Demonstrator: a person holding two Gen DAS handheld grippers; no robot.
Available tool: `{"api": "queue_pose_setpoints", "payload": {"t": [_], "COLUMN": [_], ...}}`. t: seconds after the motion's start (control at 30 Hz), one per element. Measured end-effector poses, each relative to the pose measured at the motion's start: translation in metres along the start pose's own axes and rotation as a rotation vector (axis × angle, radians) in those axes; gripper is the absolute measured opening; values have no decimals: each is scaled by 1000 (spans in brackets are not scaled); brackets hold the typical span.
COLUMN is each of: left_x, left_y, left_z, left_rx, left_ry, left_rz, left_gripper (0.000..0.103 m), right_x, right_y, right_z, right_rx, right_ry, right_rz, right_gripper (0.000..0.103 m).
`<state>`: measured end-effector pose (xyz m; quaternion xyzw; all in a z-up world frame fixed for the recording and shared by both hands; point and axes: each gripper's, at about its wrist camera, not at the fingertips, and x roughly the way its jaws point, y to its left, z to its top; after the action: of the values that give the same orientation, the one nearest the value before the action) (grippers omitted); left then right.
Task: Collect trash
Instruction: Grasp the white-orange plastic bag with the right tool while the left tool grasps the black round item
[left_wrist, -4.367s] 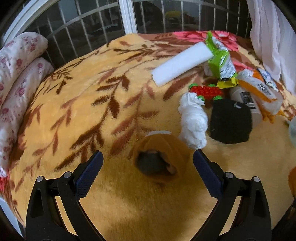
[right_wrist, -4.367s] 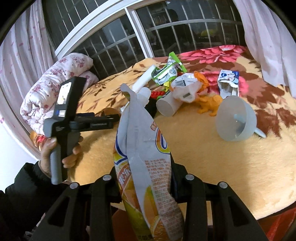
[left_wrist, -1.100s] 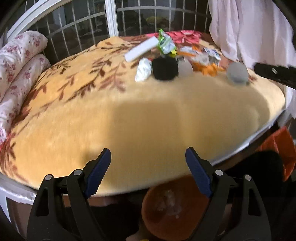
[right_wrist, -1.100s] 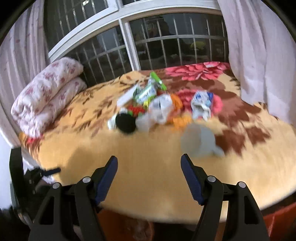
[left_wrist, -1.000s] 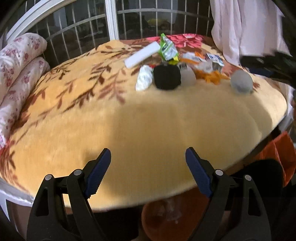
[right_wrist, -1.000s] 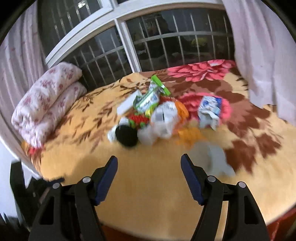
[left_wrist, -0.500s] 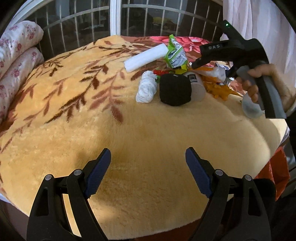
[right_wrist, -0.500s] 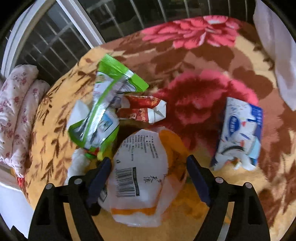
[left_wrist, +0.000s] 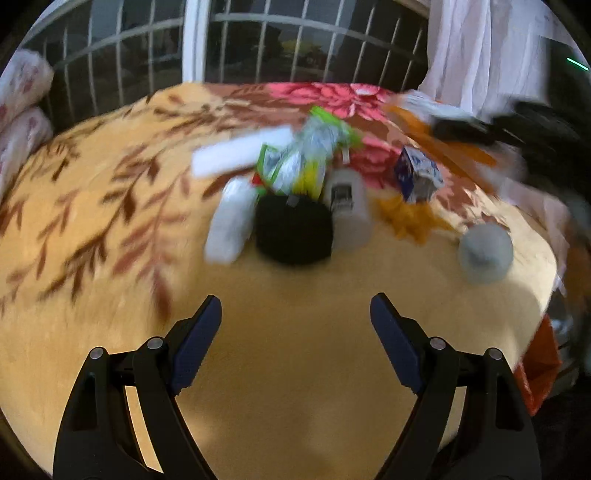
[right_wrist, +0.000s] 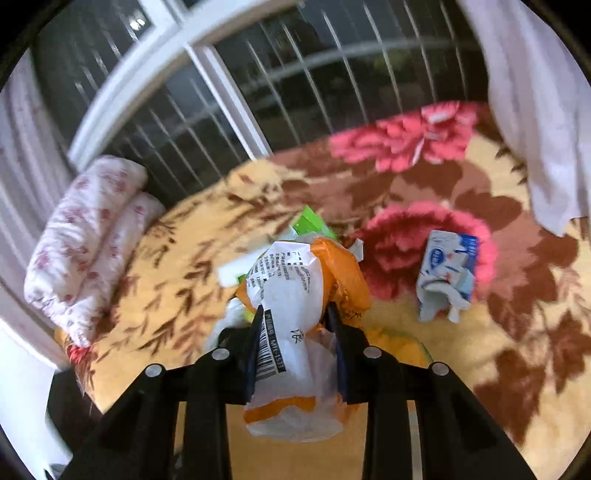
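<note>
Plush yellow blanket (left_wrist: 295, 369) with brown leaves and pink flowers fills both views. The left gripper (left_wrist: 295, 321) has its blue-padded fingers wide apart with nothing between them, as they were half a second ago. Ahead of its left finger lies a white wad (left_wrist: 231, 221); straight ahead, between the fingers' lines, sits a black round thing (left_wrist: 293, 232), now closer than before, with a green wrapper (left_wrist: 306, 155) behind it. Ahead of the right finger stand a pale cup (left_wrist: 349, 210), a blue-and-white carton (left_wrist: 417, 177) and a grey funnel (left_wrist: 485, 251), all smeared by motion, so the details are uncertain.

The right gripper (right_wrist: 295, 325) has just been closing, and its pads now clamp a white-and-orange snack bag (right_wrist: 295, 317), crumpled between them; half a second ago the bag lay on the blanket between spread fingers. In the right wrist view the carton (right_wrist: 447, 273) lies right of the right finger, and a rolled floral quilt (right_wrist: 88, 236) sits far to the left.
</note>
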<state>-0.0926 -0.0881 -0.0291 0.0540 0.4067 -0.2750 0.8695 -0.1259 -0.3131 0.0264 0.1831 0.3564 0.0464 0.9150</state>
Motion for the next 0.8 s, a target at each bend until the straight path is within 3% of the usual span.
{"api": "queue_pose_setpoints", "payload": {"t": [0.27, 0.3, 0.33, 0.4, 0.6, 0.8], "left_x": [55, 64, 70, 79, 52, -18], "left_y": [-6, -7, -8, -10, -9, -11], "left_z": [35, 39, 40, 41, 32, 7], "left_rx": [35, 47, 61, 88, 83, 89], "left_ry": [60, 79, 91, 107, 35, -69], "left_rz": [76, 95, 106, 120, 97, 46], "left_gripper": [81, 72, 54, 54, 49, 49], "right_x": [-59, -60, -61, -62, -61, -61], "right_y": [-22, -23, -25, -26, -23, -8], "right_z": [-70, -75, -81, -89, -109, -122], "right_rx": [9, 13, 19, 25, 41, 10], "right_ry": [-73, -72, -71, -74, -68, -54], "right_rz": [-1, 2, 3, -3, 10, 12], "right_gripper": [33, 33, 33, 33, 33, 33]}}
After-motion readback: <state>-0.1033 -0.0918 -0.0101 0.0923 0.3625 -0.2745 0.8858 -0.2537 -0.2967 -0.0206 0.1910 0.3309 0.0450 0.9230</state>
